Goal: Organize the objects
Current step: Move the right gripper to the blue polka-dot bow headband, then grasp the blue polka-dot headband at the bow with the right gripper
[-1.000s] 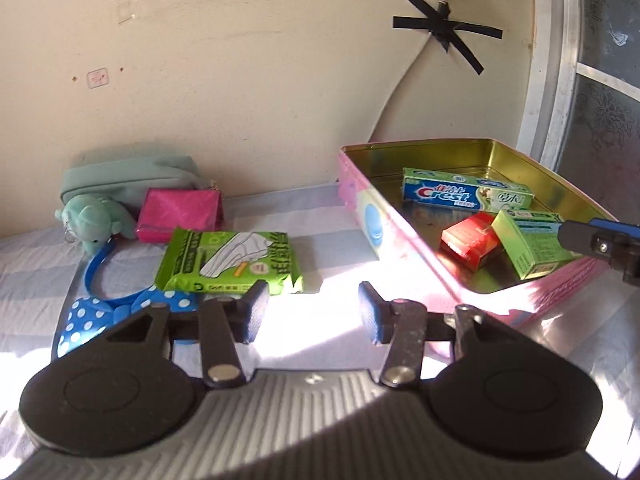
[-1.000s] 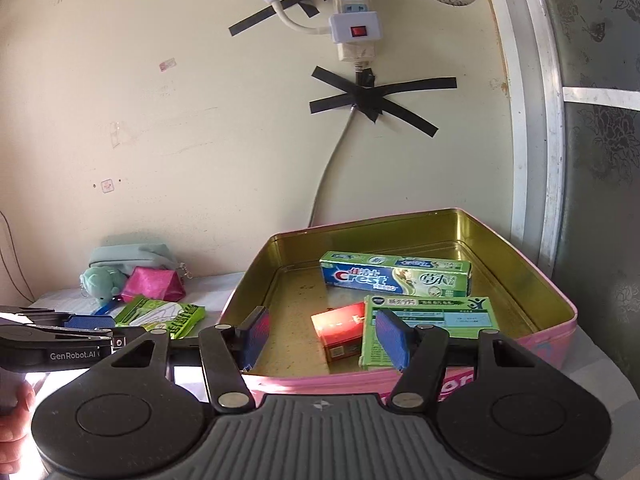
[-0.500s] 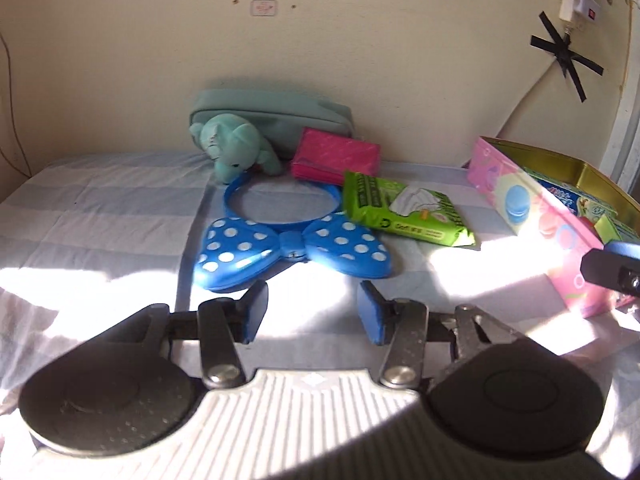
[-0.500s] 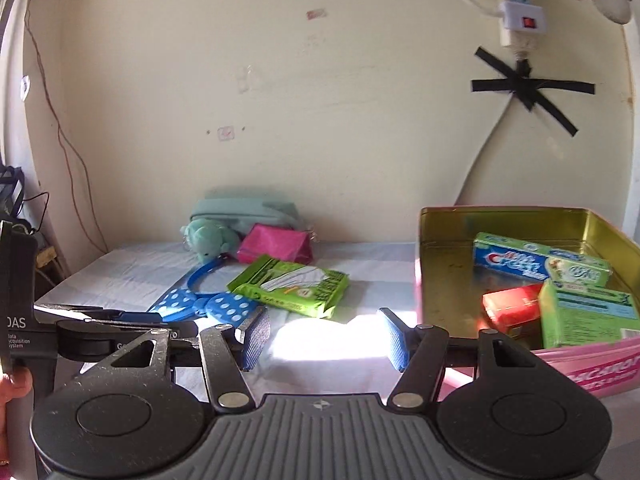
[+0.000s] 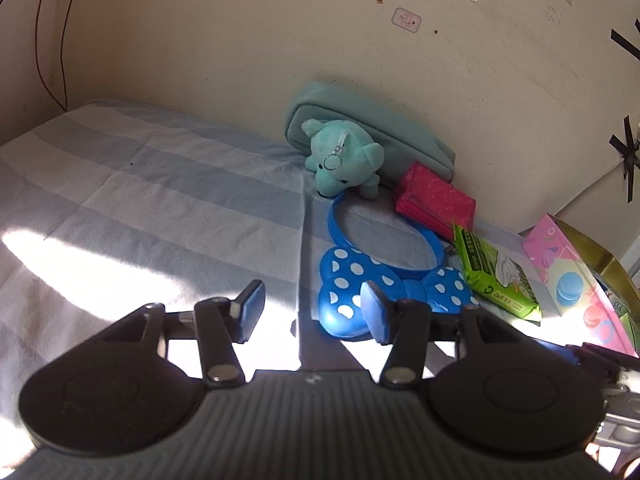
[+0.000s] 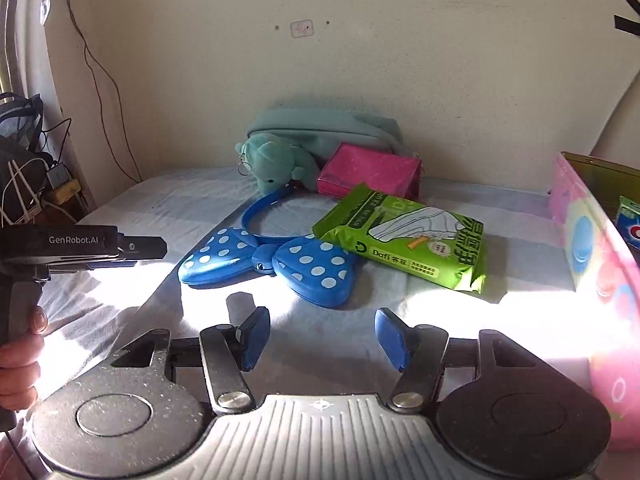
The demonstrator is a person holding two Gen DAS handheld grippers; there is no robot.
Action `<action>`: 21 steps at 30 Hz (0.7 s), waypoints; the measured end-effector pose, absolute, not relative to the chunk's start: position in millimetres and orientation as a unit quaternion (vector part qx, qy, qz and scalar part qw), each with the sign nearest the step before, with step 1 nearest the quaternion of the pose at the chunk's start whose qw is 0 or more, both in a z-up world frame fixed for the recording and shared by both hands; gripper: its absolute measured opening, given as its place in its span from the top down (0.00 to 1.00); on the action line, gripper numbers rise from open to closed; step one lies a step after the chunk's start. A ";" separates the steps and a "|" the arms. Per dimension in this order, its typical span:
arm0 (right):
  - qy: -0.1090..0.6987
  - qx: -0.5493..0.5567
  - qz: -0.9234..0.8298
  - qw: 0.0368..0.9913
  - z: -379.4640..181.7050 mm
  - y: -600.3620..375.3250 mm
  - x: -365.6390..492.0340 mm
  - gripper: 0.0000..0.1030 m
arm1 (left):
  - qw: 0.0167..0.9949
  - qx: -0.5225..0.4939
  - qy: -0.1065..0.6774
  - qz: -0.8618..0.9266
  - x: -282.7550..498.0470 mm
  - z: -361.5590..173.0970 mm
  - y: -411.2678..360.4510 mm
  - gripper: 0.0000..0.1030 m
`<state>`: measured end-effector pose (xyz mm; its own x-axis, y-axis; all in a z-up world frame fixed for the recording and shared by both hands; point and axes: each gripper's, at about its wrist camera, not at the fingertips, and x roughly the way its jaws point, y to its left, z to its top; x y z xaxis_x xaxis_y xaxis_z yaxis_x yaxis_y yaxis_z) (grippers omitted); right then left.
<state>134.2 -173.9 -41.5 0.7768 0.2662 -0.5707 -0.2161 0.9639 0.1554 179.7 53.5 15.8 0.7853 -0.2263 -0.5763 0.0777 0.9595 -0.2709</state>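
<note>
The blue polka-dot bow headband (image 6: 264, 258) lies flat on the striped bedsheet (image 5: 140, 200), just ahead of both pairs of fingers; in the left wrist view its bow sits partly behind the right-hand pad of the left gripper (image 5: 312, 312), whose fingers are opening with nothing between them; the right gripper (image 6: 322, 338) holds its fingers apart at a middling width, empty, over a sunlit patch of sheet just short of the bow. Beyond the bow the band's loop reaches to a teal plush toy (image 6: 272, 162) with a key ring, which leans on a teal pouch (image 6: 324, 128) against the wall; a pink purse (image 6: 370, 170) stands just beside the toy; a green wipes packet (image 6: 408, 236) lies ahead and to the right of the right gripper's fingers, touching the bow's edge. Farther right stands a pink tin box (image 6: 592, 248) with a gold interior, a toothpaste carton (image 6: 630, 226) showing inside. At the left edge of the right wrist view a person's hand (image 6: 20, 360) grips the left gripper's handle.
</note>
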 end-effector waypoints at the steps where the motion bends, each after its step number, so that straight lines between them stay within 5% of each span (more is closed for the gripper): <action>1: 0.310 0.036 0.129 0.941 -43.6 -172.2 140.6 0.48 | 0.937 -0.114 0.321 -0.081 185.3 14.0 50.3 0.46; 8: 0.317 0.013 0.136 0.939 -59.1 -162.8 179.6 0.45 | 0.935 -0.096 0.324 -0.103 210.0 -0.5 34.0 0.37; 15: 0.310 -0.021 0.147 0.939 -58.4 -147.0 176.0 0.55 | 0.935 -0.095 0.322 -0.110 193.9 5.6 41.6 0.52; 21: 0.315 -0.024 0.162 0.935 -57.2 -136.1 138.4 0.55 | 0.935 -0.102 0.321 -0.108 138.8 10.3 68.8 0.53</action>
<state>138.4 -136.1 -57.2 0.7487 0.2887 -0.5968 -0.3187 0.9461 0.0579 138.8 68.8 10.3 0.7701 -0.2684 -0.5787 0.1372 0.9557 -0.2605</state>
